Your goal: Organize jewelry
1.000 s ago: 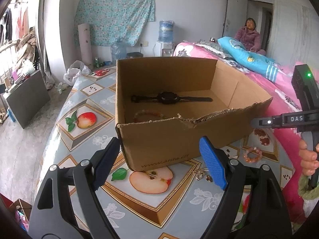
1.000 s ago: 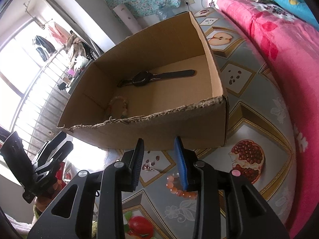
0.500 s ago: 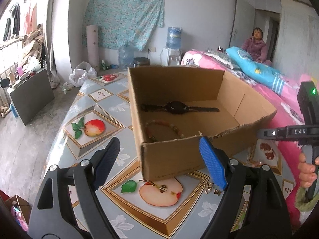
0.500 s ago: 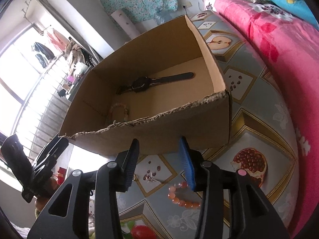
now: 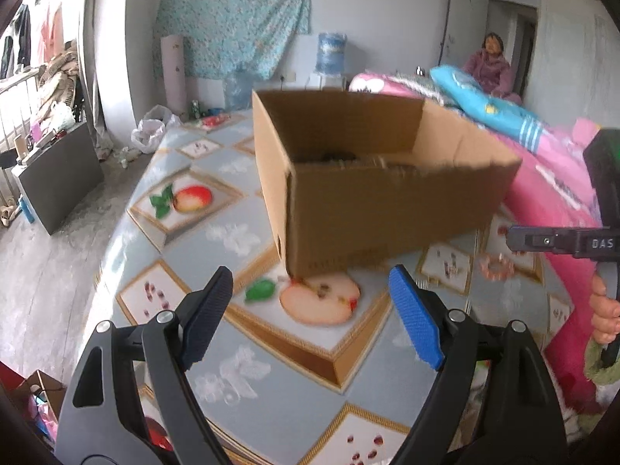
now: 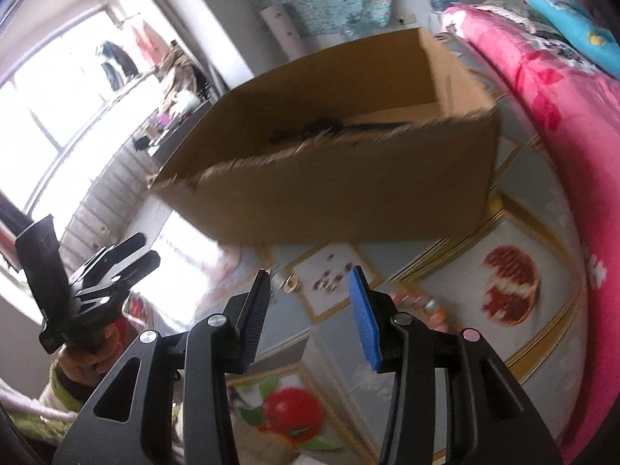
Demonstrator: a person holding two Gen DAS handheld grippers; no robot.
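An open cardboard box (image 5: 379, 193) (image 6: 348, 178) stands on the fruit-patterned tablecloth (image 5: 193, 240). A black watch (image 6: 325, 128) lies inside it, just showing over the torn front rim. On the cloth in front of the box lie a pink bead bracelet (image 5: 497, 267) (image 6: 418, 306) and small gold pieces (image 6: 290, 283). My left gripper (image 5: 310, 290) hovers open and empty before the box's near corner. My right gripper (image 6: 310, 283) is open above the gold pieces, with nothing between its fingers; the bracelet sits just right of its blue finger.
A pink-covered bed (image 6: 562, 97) runs along the table's right side, with a blue pillow (image 5: 496, 112). A person (image 5: 490, 66) sits at the back by the door. Water bottles and a rolled mat stand by the far wall. The table's left edge drops to the floor.
Both grippers have drawn back and sunk, so the box's inside is now mostly hidden behind its front wall. The right gripper's jaws have spread wider. The left jaws are unchanged.
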